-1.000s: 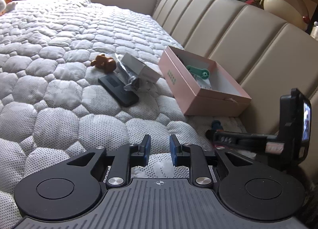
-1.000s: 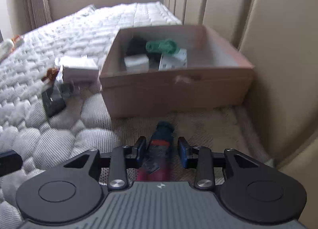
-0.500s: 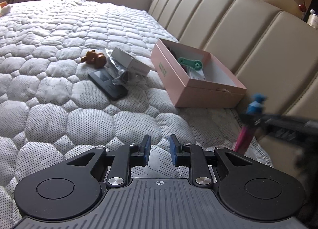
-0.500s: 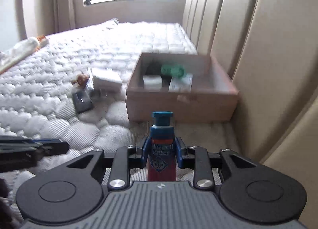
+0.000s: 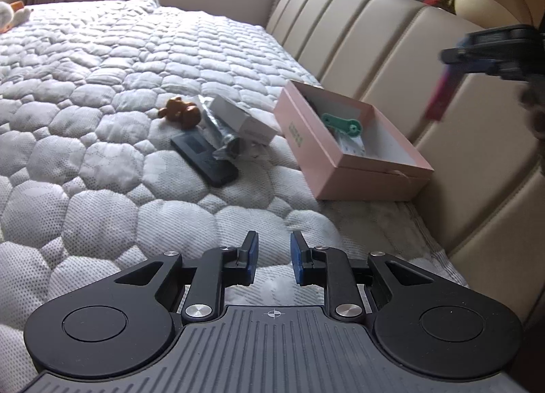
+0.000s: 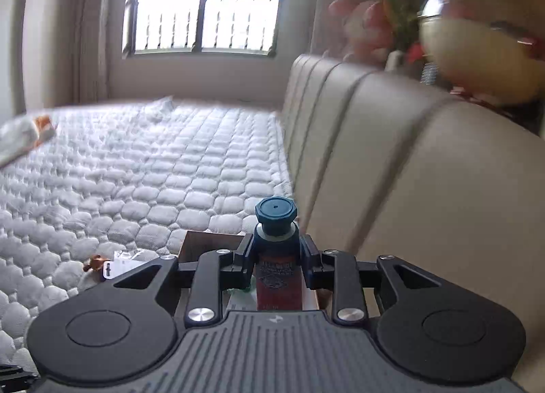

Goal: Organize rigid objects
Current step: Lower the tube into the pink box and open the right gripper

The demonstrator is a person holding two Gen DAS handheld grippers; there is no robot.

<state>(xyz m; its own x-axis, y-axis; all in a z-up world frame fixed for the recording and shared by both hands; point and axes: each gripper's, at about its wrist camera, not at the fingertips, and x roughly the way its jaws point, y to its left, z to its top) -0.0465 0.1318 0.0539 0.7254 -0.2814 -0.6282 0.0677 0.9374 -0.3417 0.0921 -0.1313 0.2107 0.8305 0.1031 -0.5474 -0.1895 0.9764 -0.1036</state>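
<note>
Gripping the red bottle [image 6: 279,277] by its neck, my right tongs [image 6: 276,258] have it upright in the air above the pink box [image 5: 357,168], though the jaws are easing open a touch with the bottle between the pads. My left tongs [image 5: 272,258] are clenched on nothing, low over the quilted bed [image 5: 102,161], where a black remote [image 5: 204,158], a brown toy [image 5: 180,113] and a white carton [image 5: 243,120] lie just beside the box

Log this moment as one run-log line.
right hand-held gripper: jaws opening slightly, red bottle between pads | left hand-held gripper: empty | pink box: on mattress
</note>
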